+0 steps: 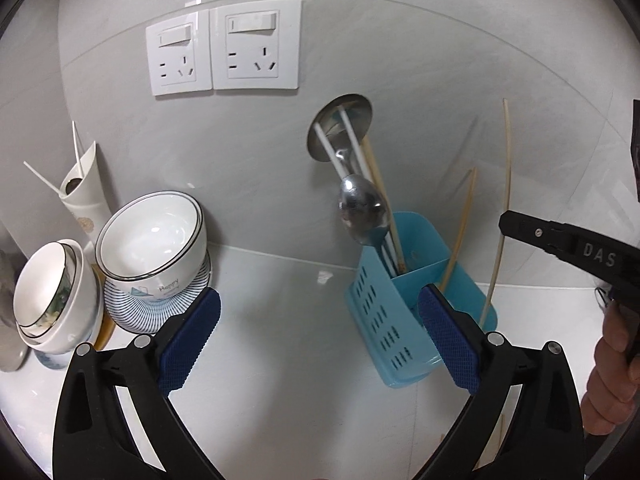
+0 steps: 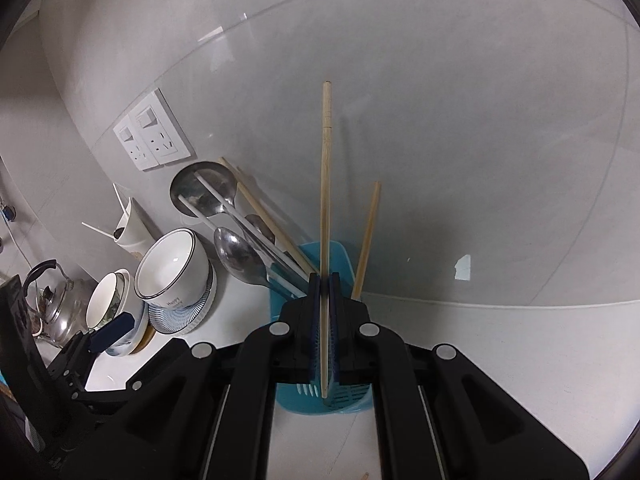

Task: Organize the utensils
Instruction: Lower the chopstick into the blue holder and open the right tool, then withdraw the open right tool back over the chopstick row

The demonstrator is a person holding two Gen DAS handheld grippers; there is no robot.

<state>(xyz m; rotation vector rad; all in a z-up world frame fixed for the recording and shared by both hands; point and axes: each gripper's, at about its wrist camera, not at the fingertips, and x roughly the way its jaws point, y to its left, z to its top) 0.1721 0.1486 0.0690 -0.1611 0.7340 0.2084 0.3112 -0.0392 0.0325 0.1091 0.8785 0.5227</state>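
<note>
A blue utensil holder (image 1: 404, 312) stands on the white counter by the wall; it also shows in the right wrist view (image 2: 344, 398). It holds a ladle (image 1: 340, 128), a steel spoon (image 1: 362, 208), white and wooden chopsticks, and one wooden chopstick (image 1: 460, 228) in the right compartment. My right gripper (image 2: 325, 280) is shut on a long wooden chopstick (image 2: 326, 184), held upright with its lower end over the holder. That chopstick (image 1: 505, 184) and the right gripper (image 1: 508, 224) also show in the left wrist view. My left gripper (image 1: 320, 304) is open and empty, in front of the holder.
Stacked bowls (image 1: 152, 240) and cups (image 1: 52, 296) stand left of the holder, with a white vase (image 1: 82, 192) behind. Two wall sockets (image 1: 224, 48) sit above. A glass kettle (image 2: 56, 304) stands at far left in the right wrist view.
</note>
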